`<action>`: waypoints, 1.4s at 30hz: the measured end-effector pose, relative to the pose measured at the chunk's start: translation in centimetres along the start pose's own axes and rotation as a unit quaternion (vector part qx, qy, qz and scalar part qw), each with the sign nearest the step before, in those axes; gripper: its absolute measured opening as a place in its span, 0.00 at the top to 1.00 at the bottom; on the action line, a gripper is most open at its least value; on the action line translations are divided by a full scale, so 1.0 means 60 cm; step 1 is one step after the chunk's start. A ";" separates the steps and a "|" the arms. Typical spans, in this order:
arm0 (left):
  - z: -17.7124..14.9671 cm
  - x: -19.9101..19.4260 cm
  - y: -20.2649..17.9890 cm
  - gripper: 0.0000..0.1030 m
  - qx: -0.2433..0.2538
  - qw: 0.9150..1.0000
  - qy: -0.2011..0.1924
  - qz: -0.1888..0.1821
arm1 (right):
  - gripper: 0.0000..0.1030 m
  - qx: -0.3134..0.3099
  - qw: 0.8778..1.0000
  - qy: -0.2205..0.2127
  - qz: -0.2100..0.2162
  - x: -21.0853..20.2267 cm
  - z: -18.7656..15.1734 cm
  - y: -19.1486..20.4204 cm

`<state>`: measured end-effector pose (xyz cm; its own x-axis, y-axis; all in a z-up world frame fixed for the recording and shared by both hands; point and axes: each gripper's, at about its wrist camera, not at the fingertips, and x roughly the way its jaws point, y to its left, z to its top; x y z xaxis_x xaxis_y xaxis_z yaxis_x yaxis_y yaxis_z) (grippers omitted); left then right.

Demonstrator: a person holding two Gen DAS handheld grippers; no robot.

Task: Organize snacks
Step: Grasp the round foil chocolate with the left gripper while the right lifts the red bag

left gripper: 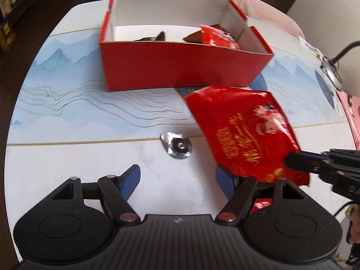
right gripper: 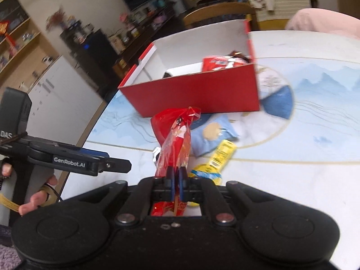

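right claw (right gripper: 176, 175): clamped on the red snack bag (right gripper: 174, 139), pinched at its bottom edge, bag lifted off the bench (right gripper: 292, 184)
left claw (left gripper: 177, 176): apart, empty, just beside the bag
red box (right gripper: 193, 94): open, ahead, already holding snacks
do well: clear the near wall, release inside
left on bench: blue packet (right gripper: 212, 135), yellow packet (right gripper: 219, 157)

The red box's (left gripper: 180, 67) near wall hides most of the dark wrapper (left gripper: 155, 37) and red packet (left gripper: 219, 37) inside. The yellow packet (right gripper: 221, 155) is blurred (print unreadable), its lower end behind the right gripper (right gripper: 176, 175).
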<state>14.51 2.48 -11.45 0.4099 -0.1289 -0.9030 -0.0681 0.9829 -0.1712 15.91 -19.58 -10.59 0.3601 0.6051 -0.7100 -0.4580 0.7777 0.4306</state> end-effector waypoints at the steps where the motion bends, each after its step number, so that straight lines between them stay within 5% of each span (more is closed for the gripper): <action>1: 0.001 0.002 -0.003 0.29 0.005 1.000 -0.001 -0.001 | 0.98 0.007 1.000 -0.006 -0.006 -0.007 -0.005 -0.003; 6: 0.018 0.028 -0.018 0.29 0.023 1.000 0.002 0.011 | 0.98 0.043 0.998 -0.030 -0.033 -0.040 -0.024 -0.034; 18: 0.061 0.130 -0.013 0.30 -0.057 0.996 0.060 0.021 | 0.98 0.104 0.990 -0.065 -0.070 -0.045 -0.034 -0.106; 20: 0.063 0.136 -0.014 0.40 -0.059 0.996 0.061 0.022 | 0.98 0.107 0.989 -0.067 -0.071 -0.043 -0.032 -0.113; 28: 0.064 0.150 -0.025 0.51 -0.037 0.996 0.073 0.039 | 0.98 0.113 0.989 -0.067 -0.072 -0.049 -0.030 -0.124; 32: 0.070 0.150 -0.021 0.65 -0.038 0.996 0.071 0.047 | 0.98 0.113 0.989 -0.067 -0.072 -0.047 -0.027 -0.126; 42: 0.067 0.143 -0.002 0.70 -0.070 0.995 0.063 0.043 | 0.98 0.114 0.988 -0.070 -0.076 -0.044 -0.025 -0.128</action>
<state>21.71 1.80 -17.57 0.2801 -0.0693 -0.9575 -0.2282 0.9640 -0.1365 17.26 -27.42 -12.86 0.5267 0.4834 -0.6992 -0.2001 0.8699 0.4507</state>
